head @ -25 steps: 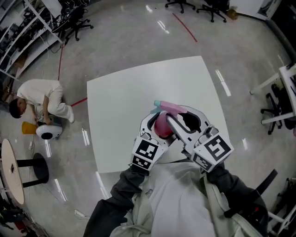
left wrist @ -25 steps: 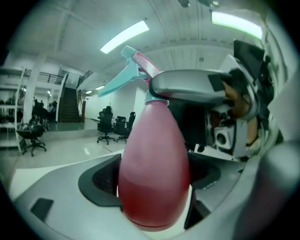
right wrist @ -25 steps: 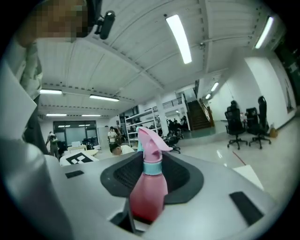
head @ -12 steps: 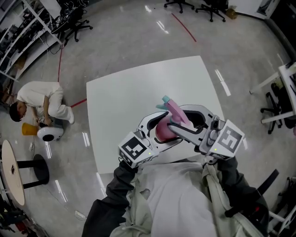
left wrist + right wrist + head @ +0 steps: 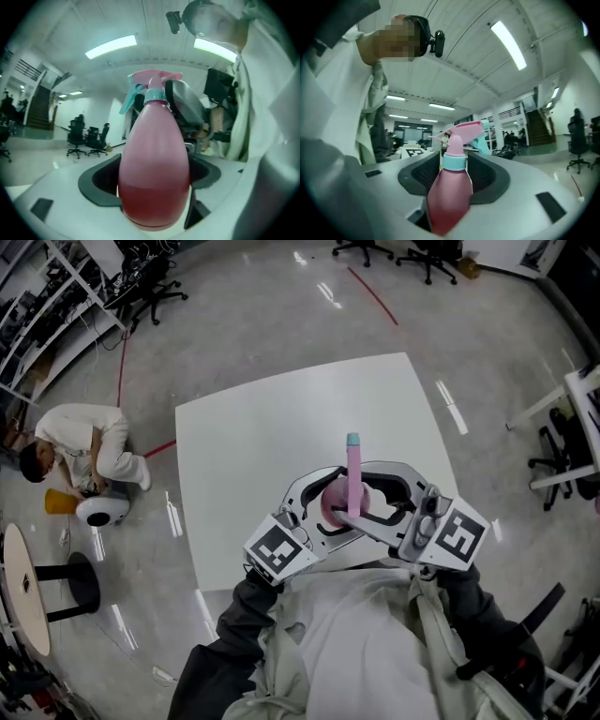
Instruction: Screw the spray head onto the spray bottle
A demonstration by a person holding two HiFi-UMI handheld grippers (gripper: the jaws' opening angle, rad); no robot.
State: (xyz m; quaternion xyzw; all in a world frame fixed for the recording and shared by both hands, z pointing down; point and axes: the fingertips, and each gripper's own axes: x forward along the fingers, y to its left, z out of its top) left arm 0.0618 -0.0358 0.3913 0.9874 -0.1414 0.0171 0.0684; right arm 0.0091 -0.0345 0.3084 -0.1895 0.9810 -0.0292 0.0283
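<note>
Clamping the spray bottle's (image 5: 153, 159) body are the left tongs (image 5: 154, 197); right tongs (image 5: 453, 174), just opening, loosely straddle its neck.

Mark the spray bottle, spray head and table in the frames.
spray bottle (image 5: 154, 159), left gripper view, on its pink body.
spray head (image 5: 464, 130), right gripper view, on its pink top.
table (image 5: 253, 446), head view, on bare white top.

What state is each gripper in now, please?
Left gripper: closed on the spray bottle.
Right gripper: open, jaws just opening, spray head between them.
</note>
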